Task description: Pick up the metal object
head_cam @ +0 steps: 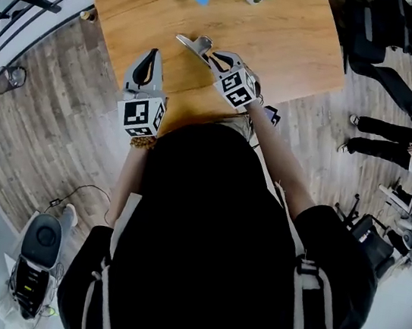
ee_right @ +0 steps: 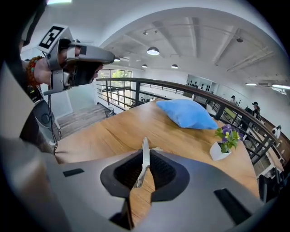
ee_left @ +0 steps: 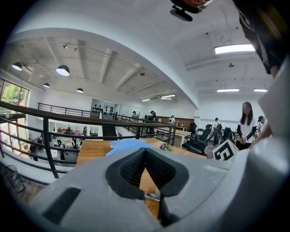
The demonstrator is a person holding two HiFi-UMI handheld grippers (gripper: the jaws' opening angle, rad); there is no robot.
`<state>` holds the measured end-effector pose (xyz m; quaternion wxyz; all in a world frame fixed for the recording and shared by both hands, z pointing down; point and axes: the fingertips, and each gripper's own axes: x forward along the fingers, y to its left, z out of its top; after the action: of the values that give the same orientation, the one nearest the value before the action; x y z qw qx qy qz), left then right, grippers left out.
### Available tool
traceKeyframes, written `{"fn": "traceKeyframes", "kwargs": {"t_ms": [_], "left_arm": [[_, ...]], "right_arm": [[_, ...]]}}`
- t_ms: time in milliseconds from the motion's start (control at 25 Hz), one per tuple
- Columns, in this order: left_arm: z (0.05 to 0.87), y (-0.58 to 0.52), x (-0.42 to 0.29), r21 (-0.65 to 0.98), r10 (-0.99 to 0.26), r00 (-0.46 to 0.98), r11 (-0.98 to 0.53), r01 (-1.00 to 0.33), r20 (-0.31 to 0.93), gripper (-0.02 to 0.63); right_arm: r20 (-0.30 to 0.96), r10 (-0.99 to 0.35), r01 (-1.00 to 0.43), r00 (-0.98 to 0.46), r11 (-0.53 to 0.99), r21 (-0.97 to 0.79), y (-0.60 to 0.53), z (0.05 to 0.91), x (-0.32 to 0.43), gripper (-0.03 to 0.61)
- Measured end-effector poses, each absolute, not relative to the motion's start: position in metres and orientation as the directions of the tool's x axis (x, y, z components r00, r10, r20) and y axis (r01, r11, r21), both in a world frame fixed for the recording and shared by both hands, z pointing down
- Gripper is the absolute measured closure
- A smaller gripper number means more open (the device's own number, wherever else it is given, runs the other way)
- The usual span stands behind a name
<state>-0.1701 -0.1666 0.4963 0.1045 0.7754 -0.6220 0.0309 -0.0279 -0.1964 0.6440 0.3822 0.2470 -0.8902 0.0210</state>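
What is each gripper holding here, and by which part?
The right gripper clamps a thin metal utensil partway along its length, one end jutting past the jaws. The left gripper holds nothing.

shiny metal object point(ee_right: 143, 156); matt wooden table point(ee_right: 108, 131)

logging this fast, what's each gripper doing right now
Left gripper: closed, nothing in it.
Right gripper: closed on the metal object.
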Motion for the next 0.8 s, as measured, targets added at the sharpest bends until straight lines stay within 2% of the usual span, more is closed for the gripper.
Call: {"fn": "traceKeyframes", "kwargs": {"t_ms": [800], "left_arm": [[0.502,-0.167,-0.172,0.118,-0.954,0.223,-0.202,-0.972,0.201,0.606]], "right_arm": [[0.825,-0.308,-0.438,-0.474,0.895,0.082,-0.192,0.724,-0.024,0.486]]}}
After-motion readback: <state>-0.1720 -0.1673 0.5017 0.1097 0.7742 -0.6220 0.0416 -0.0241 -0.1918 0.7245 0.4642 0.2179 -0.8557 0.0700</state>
